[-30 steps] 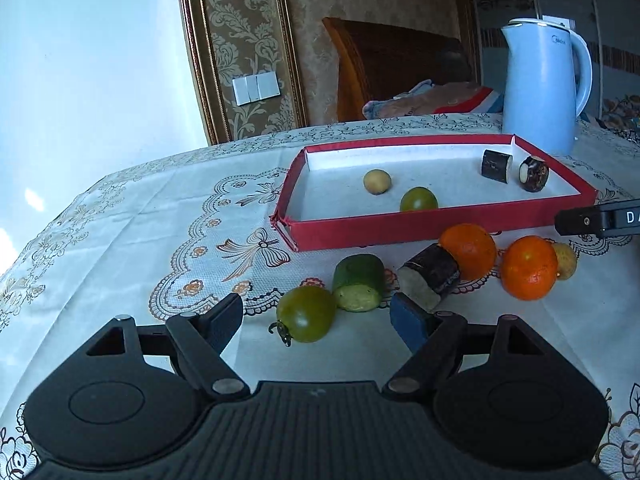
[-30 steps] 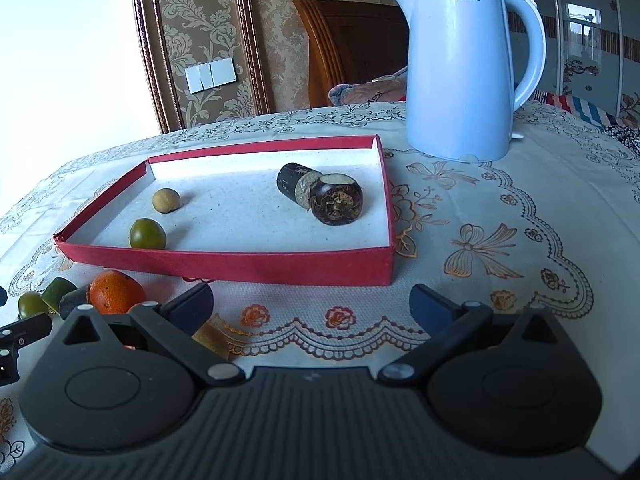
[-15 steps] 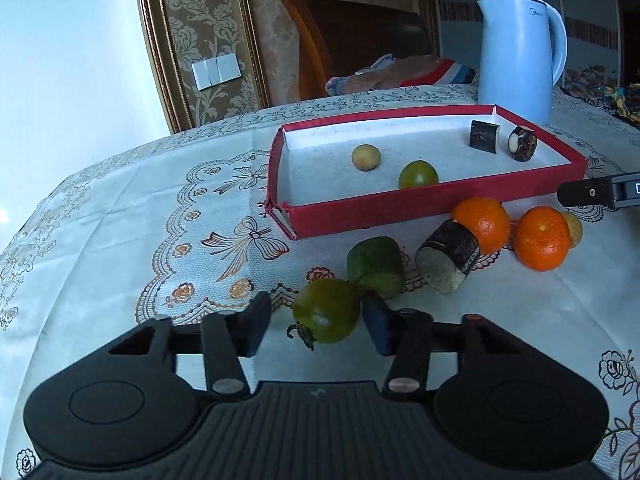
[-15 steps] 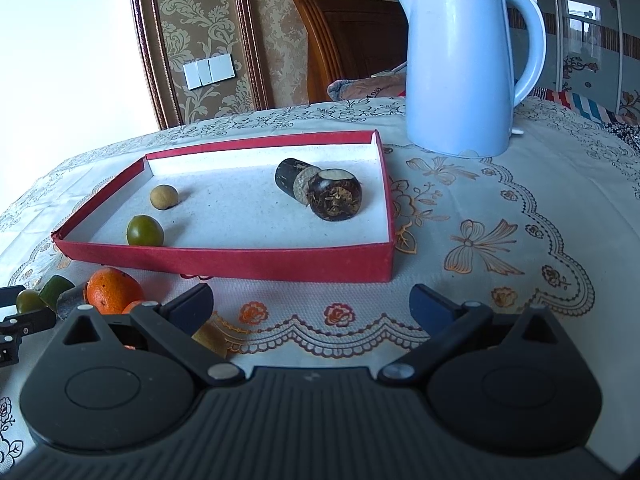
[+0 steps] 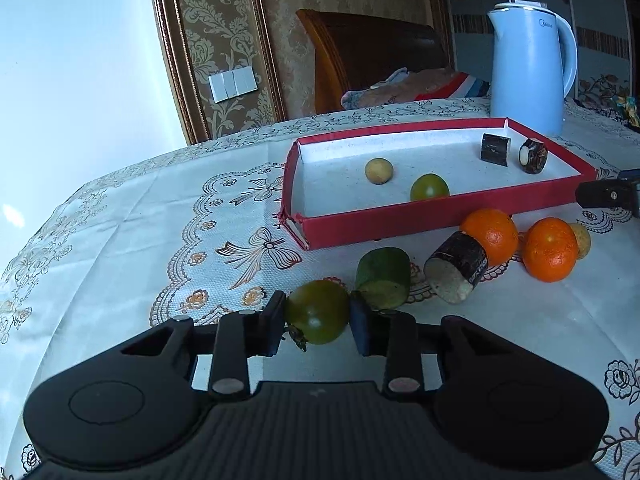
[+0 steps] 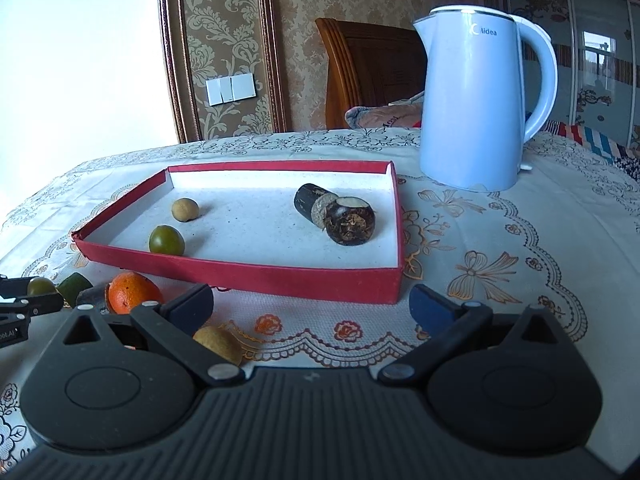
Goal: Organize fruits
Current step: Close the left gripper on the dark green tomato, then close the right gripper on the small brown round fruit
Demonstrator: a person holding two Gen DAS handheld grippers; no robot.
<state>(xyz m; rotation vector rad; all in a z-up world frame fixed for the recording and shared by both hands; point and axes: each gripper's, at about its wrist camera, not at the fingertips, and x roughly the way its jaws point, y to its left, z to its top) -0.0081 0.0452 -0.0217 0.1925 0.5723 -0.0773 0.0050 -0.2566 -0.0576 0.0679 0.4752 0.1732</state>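
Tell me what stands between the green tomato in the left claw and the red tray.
The left claw, just closed, is shut on the green tomato. The green cut piece lies just ahead of it, and beyond that the tray's near wall rises. Lifted over both, nothing else visible blocks the way.

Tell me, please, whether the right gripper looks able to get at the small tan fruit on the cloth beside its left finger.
Probably yes: the right gripper is open and empty, and the tan fruit lies uncovered just inside its left finger.

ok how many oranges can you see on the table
2. One orange lies before the red tray, touching a dark cut piece; the other orange is right of it. Others may be hidden.
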